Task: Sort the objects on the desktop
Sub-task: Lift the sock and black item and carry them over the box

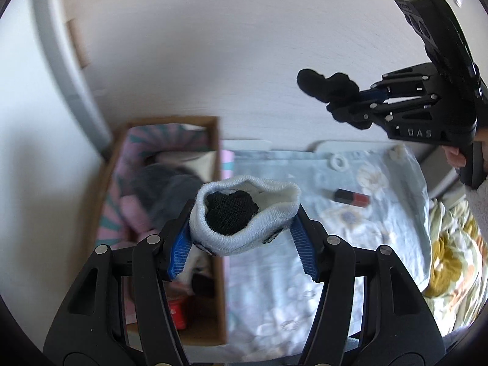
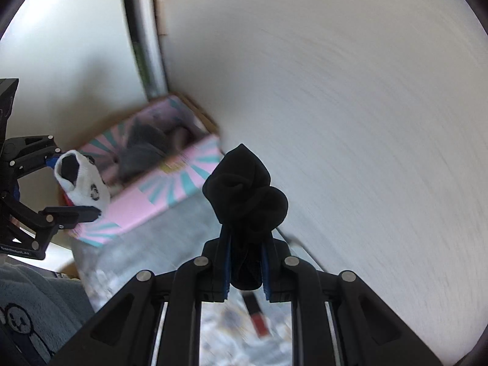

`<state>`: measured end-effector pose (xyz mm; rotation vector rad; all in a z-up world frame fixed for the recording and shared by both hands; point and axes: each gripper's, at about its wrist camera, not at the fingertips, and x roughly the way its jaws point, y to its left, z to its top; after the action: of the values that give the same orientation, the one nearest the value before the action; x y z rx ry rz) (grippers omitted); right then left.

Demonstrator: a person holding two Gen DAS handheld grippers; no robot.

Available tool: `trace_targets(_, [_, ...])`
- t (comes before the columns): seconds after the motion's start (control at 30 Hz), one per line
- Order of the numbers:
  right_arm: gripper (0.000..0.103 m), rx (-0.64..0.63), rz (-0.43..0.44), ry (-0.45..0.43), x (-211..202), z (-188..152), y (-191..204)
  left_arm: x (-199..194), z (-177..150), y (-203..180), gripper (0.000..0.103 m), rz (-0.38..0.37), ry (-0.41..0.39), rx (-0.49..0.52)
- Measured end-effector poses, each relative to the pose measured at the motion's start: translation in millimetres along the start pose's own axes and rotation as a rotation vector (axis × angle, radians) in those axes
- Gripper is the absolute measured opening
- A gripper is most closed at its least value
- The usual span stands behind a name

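Nearest in the left wrist view, the left gripper pinches a rolled white sock between its blue pads, the pads pressing on either side of the bundle; the sock's cuff is turned toward the camera, with black knit showing inside it; it hangs above the edge where a cardboard box meets a pale floral cloth; in the right wrist view the right gripper has its fingers drawn close together, clamped on a bunched black sock that sticks up past the tips; below it, on the cloth, lies a small red and dark tube; the box, pink with teal rays outside, holds grey and pink fabric, blurred; farther off, small white rings sit near the cloth's far edge; a light wall stands behind
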<state>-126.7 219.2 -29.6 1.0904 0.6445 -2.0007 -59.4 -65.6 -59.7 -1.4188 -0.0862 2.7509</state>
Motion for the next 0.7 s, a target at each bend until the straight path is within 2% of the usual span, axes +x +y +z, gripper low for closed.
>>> trace_targets(0.13, [0.015, -0.068, 0.051, -0.01, 18, 34, 38, -8, -8, 29, 0.056, 0.043, 0.002, -0.038])
trace_targets(0.33, [0.015, -0.147, 0.124, -0.001, 45, 67, 79, -10, -28, 66, 0.057, 0.081, 0.027, -0.094])
trace_targets(0.7, [0.015, -0.217, 0.221, 0.055, 98, 98, 129, -5, -46, 94, 0.057, 0.109, 0.058, -0.134])
